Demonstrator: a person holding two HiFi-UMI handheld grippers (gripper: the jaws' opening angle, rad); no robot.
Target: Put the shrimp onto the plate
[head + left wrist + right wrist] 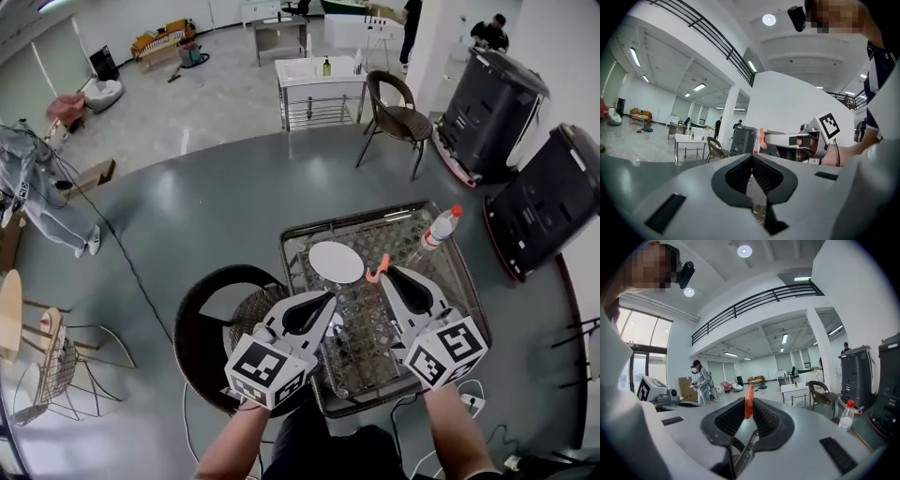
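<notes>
On the wire tray (356, 221), the plate (336, 262) sits toward the far-left corner. Your right gripper (386, 275) is clamped on the shrimp (377, 273), which stands upright just right of the plate's rim. You need to carry it left. Your left gripper (324, 301) is closed and empty.

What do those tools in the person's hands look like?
The left gripper and right gripper match: pale grey plastic shells tapering to two jaws lined with black ribbed pads. Each carries a white cube printed with black square markers at the back.
</notes>
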